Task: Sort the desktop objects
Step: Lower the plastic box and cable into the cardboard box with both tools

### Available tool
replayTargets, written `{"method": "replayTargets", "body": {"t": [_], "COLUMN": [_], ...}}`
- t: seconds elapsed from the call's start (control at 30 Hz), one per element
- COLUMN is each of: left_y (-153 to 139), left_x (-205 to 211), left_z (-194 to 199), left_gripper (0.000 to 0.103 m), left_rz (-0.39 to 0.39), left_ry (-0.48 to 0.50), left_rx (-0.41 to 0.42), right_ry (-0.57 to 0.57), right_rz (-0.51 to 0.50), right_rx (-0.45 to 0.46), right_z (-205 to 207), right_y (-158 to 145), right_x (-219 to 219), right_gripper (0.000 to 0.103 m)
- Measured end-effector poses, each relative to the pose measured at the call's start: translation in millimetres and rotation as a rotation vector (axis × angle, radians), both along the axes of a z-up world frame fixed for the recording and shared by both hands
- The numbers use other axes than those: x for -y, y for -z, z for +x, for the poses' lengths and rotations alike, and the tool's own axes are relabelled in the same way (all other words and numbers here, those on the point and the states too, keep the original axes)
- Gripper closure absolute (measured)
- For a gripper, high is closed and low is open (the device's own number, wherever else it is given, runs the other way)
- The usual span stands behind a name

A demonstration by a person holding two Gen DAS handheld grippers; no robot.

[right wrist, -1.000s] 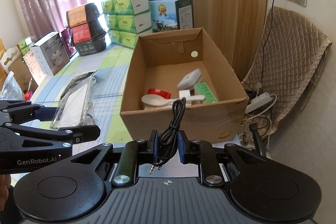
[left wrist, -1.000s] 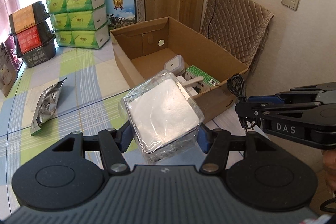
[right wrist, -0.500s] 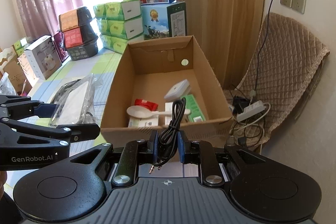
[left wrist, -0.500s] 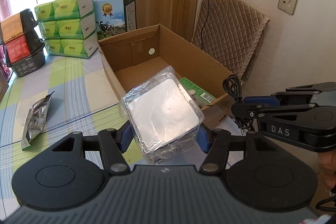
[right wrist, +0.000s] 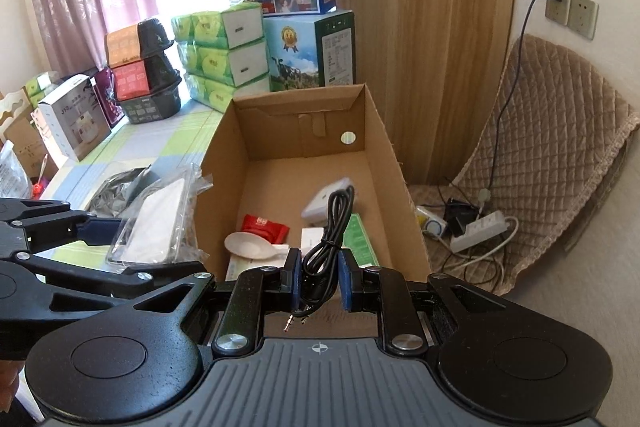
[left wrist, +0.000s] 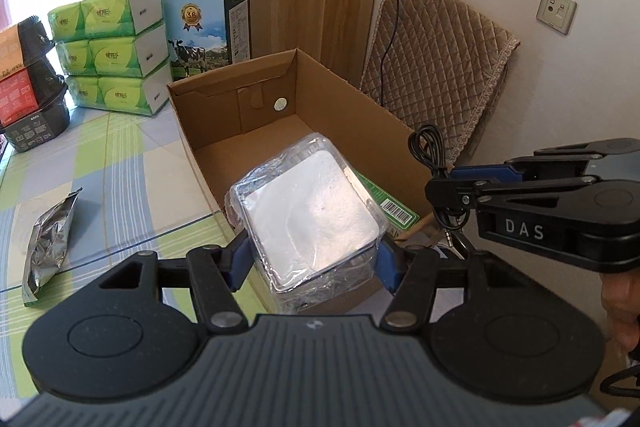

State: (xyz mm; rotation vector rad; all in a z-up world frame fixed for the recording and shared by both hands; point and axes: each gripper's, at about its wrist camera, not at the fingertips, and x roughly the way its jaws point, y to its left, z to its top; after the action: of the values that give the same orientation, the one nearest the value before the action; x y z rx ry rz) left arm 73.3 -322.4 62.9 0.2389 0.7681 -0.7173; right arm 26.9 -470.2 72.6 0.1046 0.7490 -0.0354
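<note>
Above the cardboard box (right wrist: 400,227) near edge, a wrapped white pack (left wrist: 310,215) is clamped by the left gripper (left wrist: 314,259), hiding most contents; a coiled black cable (right wrist: 330,239) is pinched by the right gripper (right wrist: 319,281).

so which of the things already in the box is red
The small red packet on the cardboard box floor, just behind the white spoon; the other things are white or green.
</note>
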Motion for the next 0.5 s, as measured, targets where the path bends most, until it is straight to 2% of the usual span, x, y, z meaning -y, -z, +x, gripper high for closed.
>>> {"method": "replayTargets", "body": {"t": [0.5], "left_y": [10], "left_x": [22], "left_z": [34], "left_gripper": [0.047], "left_rz": [-0.013], "left_ry": [0.003], "left_rx": [-0.026], "right_ry": [0.022], "right_rz": [-0.015], "right_rx": [-0.012], "right_z": [29], "right_y": [4], "right_x": [16], "right_gripper": [0.087]}}
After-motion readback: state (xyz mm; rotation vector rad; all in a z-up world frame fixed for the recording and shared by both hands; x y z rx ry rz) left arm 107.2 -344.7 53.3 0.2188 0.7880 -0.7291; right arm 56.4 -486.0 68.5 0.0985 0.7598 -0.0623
